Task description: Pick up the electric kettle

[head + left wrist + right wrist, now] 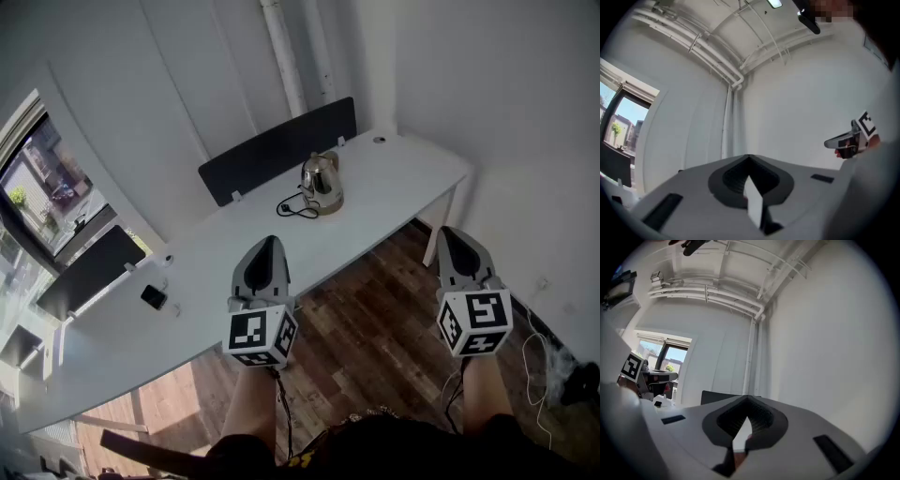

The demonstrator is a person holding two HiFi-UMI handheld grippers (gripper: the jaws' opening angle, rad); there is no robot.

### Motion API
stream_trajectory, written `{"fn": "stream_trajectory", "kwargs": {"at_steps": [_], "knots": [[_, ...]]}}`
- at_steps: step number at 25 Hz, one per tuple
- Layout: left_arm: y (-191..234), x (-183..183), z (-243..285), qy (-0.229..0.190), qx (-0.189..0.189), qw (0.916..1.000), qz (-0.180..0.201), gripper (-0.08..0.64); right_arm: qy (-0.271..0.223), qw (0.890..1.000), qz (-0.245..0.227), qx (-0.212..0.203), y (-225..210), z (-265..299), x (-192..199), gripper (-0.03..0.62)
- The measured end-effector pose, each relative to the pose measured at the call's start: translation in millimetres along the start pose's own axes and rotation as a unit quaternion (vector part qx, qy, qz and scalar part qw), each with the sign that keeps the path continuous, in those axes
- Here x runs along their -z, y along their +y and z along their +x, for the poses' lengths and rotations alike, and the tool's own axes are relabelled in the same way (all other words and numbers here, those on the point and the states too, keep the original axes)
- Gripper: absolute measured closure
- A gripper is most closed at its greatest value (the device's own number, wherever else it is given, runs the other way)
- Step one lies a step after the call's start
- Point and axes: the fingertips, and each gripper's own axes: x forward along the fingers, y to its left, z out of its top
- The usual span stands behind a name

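Left gripper (266,246): jaws pressed together to a point, nothing between them, touching nothing. Grey plastic shell, dark ribbed pads (733,176), marker cube (261,335) at hand end. Its tip shows over near edge of white desk (394,173), which is smooth, long and curved. Left of this gripper on desk: small black gadget (154,297), can't tell what. Ahead and slightly right of left tip, well apart: kettle (322,181), shiny steel, rounded body, upright on desk, black cord (296,207) looped at its left. Behind kettle, dark flat panel (281,148) stands along far edge. Right gripper (450,234): jaws closed tight too, empty, same grey shell and cube, over brown plank floor (375,309) off desk's right end; kettle ahead and well left of it
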Motion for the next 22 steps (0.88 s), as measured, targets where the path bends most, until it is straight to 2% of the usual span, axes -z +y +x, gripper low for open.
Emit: {"fn": "stream_trajectory", "kwargs": {"at_steps": [3,9,17,22], "knots": [[-5,-8,6,-0.017,0.022,0.9996,0.0,0.558,-0.009,1.0,0.006,0.01,-4,4,-5,0.586],[10,-11,0,-0.008,-0.021,0.9997,0.005,0.558,-0.014,1.0,0.006,0.006,-2,1,-9,0.586],[23,-10,-9,-0.008,-0.044,0.9987,-0.024,0.558,-0.012,1.0,0.009,-0.002,-4,1,-8,0.586],[23,-10,-12,-0.004,-0.048,0.9985,-0.024,0.558,-0.009,1.0,0.006,-0.014,-3,3,-8,0.586]]}}
